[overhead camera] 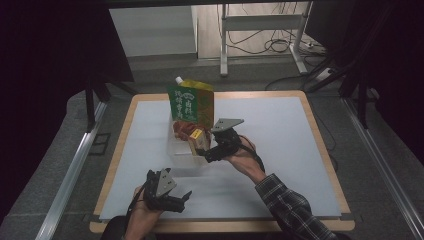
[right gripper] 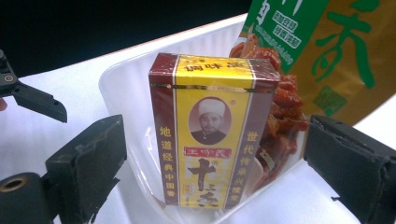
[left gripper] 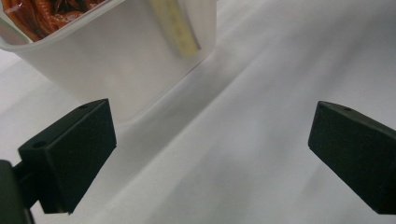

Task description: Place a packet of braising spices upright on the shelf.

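With our right gripper (right gripper: 210, 154) spread around the upright yellow-and-maroon cardboard box (right gripper: 212, 130) in the clear plastic tub (overhead camera: 181, 150) mid-desk, a skewed squeeze could topple it onto the red snack packets (right gripper: 280, 116), while our left gripper (overhead camera: 170, 197) hangs spread near the desk's front edge.

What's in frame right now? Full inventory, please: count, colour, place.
table: 1, wooden rim with a white sheet on top, centre of the high view
tub: 1, clear plastic, mid-table
box: 1, yellow and dark red with a printed portrait, upright in the tub, between the right claw's jaws but not touched by them
snack packet: 1, red-brown, in the tub behind the box
pouch: 1, green and yellow with a white spout, upright at the tub's far end
metal frame: 1, white, on the floor beyond the table
cables: several, dark, on the floor by the frame
left claw: 1, black, near table edge, jaws open on nothing
right claw: 1, black, at the tub, jaws open
sleeve: 1, plaid, right forearm
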{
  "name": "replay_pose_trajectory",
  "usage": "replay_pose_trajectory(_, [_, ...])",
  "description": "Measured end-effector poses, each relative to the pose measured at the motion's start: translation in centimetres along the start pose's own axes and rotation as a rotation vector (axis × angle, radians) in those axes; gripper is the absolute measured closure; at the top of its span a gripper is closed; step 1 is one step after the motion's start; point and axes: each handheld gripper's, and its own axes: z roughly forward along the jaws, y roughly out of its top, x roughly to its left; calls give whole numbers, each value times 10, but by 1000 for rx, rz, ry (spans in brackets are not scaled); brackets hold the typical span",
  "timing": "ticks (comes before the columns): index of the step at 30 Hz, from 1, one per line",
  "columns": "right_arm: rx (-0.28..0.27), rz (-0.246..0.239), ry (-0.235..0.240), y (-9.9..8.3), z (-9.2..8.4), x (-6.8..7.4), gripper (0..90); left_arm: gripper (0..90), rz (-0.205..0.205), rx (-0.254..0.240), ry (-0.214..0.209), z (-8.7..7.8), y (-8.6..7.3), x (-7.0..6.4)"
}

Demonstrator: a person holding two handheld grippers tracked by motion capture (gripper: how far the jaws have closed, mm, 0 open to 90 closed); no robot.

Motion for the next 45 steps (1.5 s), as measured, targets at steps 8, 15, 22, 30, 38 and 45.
replay_pose_trajectory(8, [5, -9, 0, 1, -4, 0, 53, 4, 2, -1, 1, 0, 0, 0])
replay_pose_trajectory(15, [15, -19, 2, 0, -8, 3, 53, 4, 1, -2, 2, 0, 0, 0])
replay_pose_trajectory(22, [28, -17, 11, -2, -12, 1, 51, 4, 1, 0, 3, 0, 0, 0])
replay_pose_trajectory(30, [26, -13, 15, -3, -19, 1, 51, 4, -2, -4, -1, 1, 0, 0])
replay_pose_trajectory(38, [30, -19, 1, -4, -29, 1, 51, 4, -8, -9, -1, 1, 0, 0])
replay_pose_trajectory(45, [36, -19, -12, -9, -36, 0, 39, 5, -9, -6, -5, 2, -1, 0])
